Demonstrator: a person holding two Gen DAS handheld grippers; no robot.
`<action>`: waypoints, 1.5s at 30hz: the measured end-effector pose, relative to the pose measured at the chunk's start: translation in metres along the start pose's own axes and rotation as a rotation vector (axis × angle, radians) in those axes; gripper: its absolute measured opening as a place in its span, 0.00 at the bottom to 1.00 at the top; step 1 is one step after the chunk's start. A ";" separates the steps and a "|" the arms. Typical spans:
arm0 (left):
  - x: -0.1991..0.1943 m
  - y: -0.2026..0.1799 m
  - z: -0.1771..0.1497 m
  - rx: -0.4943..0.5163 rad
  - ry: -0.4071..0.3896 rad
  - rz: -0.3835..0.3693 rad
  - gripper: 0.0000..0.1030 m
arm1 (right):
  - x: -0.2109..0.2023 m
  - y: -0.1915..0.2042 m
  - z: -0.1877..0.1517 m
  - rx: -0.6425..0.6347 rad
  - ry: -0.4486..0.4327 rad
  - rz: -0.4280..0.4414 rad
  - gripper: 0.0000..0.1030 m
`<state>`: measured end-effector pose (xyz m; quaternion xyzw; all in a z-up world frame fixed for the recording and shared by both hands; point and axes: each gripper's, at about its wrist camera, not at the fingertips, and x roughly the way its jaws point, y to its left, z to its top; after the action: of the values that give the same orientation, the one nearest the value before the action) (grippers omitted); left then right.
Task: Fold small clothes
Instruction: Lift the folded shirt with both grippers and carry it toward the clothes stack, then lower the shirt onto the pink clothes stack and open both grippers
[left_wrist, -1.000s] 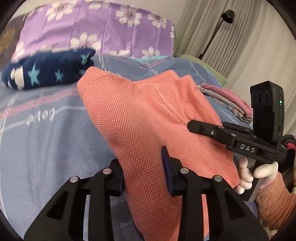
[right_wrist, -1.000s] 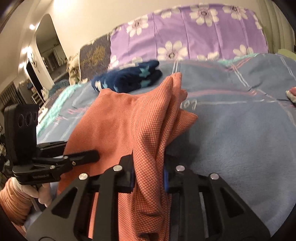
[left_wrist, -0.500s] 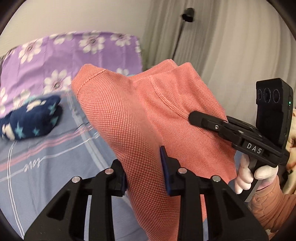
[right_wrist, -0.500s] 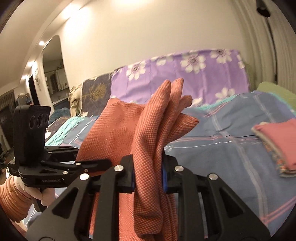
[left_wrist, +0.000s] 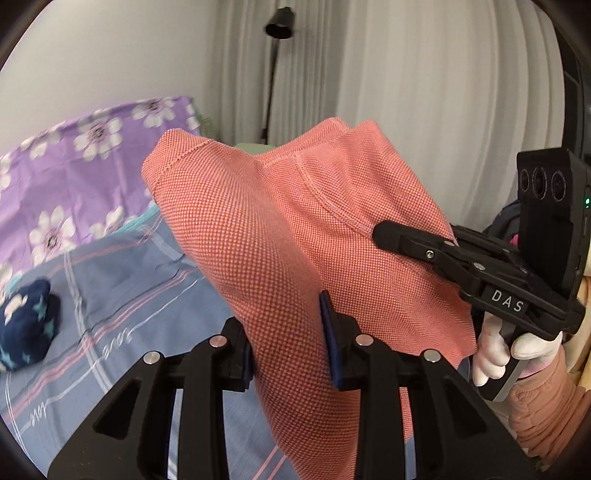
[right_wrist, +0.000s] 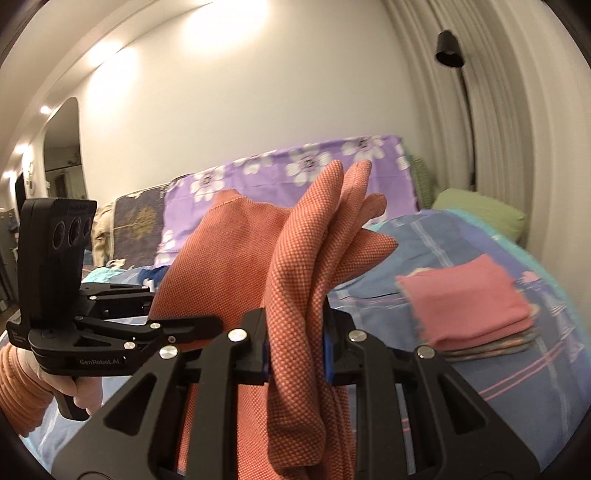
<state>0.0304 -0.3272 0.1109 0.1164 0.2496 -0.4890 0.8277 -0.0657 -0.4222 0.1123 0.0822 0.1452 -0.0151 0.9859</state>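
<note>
A salmon-orange knit garment (left_wrist: 258, 236) hangs in the air above the bed, held by both grippers. My left gripper (left_wrist: 286, 343) is shut on a thick fold of it, cloth bulging between the blue pads. My right gripper (right_wrist: 295, 349) is shut on a bunched edge of the same garment (right_wrist: 306, 266), whose corners stick up past the fingers. The right gripper (left_wrist: 391, 232) shows at the right of the left wrist view, its tip against the cloth. The left gripper (right_wrist: 199, 326) shows at the left of the right wrist view, half behind the garment.
The blue checked bedspread (left_wrist: 122, 295) lies below. A folded navy star-patterned item (left_wrist: 26, 332) rests at its left. A stack of folded clothes topped in pink (right_wrist: 472, 306) sits at the right. Purple flowered pillows (right_wrist: 306, 166), a green pillow (right_wrist: 476, 210), curtains and a floor lamp (right_wrist: 448, 48) stand behind.
Both grippers have risen with the garment, lifting it off the bedspread. The views have swung up toward the wall and curtains. The grips are unchanged.
</note>
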 end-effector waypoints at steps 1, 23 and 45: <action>0.005 -0.006 0.006 0.010 -0.001 -0.002 0.30 | -0.003 -0.006 0.004 -0.009 -0.005 -0.019 0.19; 0.140 -0.046 0.117 0.090 -0.028 -0.062 0.30 | 0.053 -0.157 0.071 0.000 0.014 -0.276 0.18; 0.259 -0.032 0.145 -0.063 0.108 -0.037 0.34 | 0.169 -0.246 0.082 -0.037 0.197 -0.518 0.26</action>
<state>0.1488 -0.6010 0.0987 0.1119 0.3112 -0.4891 0.8071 0.1063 -0.6792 0.1025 0.0256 0.2566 -0.2559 0.9317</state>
